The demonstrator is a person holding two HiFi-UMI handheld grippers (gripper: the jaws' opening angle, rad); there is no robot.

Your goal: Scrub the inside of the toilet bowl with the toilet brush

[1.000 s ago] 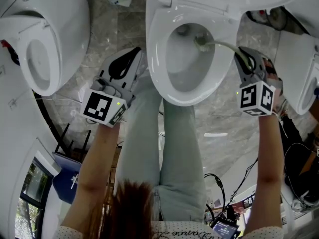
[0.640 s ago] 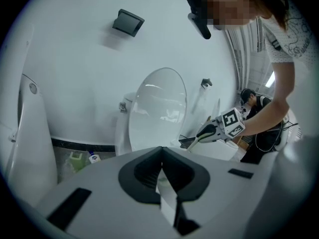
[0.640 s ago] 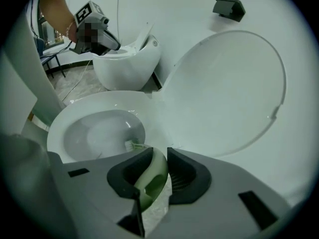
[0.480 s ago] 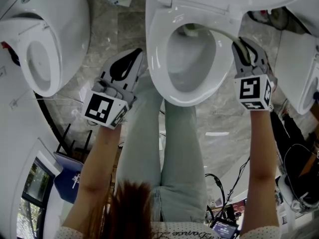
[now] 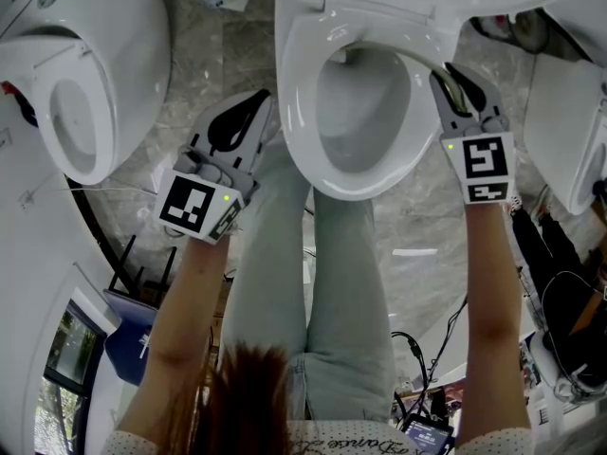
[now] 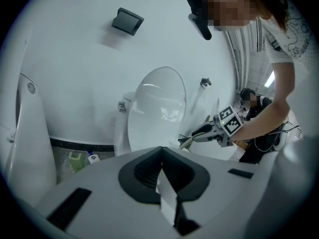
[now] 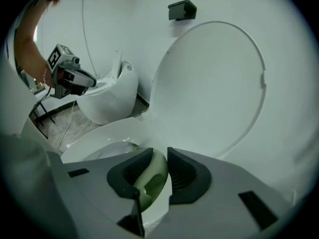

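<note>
The right gripper (image 5: 463, 88) is clamping the green handle of the toilet brush (image 7: 149, 180) — the shaft is pointing leftward from the claw, its head sitting under the back rim of the toilet bowl (image 5: 353, 150). The left gripper (image 5: 235, 131) (jaws together, empty) is hovering beside the seat.

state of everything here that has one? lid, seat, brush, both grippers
toilet lid: raised, standing upright behind the bowl
toilet seat: down on the rim
toilet brush: handle gripped, head inside the toilet bowl near the back rim
right gripper: shut on the brush handle
left gripper: shut, nothing between its jaws, held off to the side of the toilet
</note>
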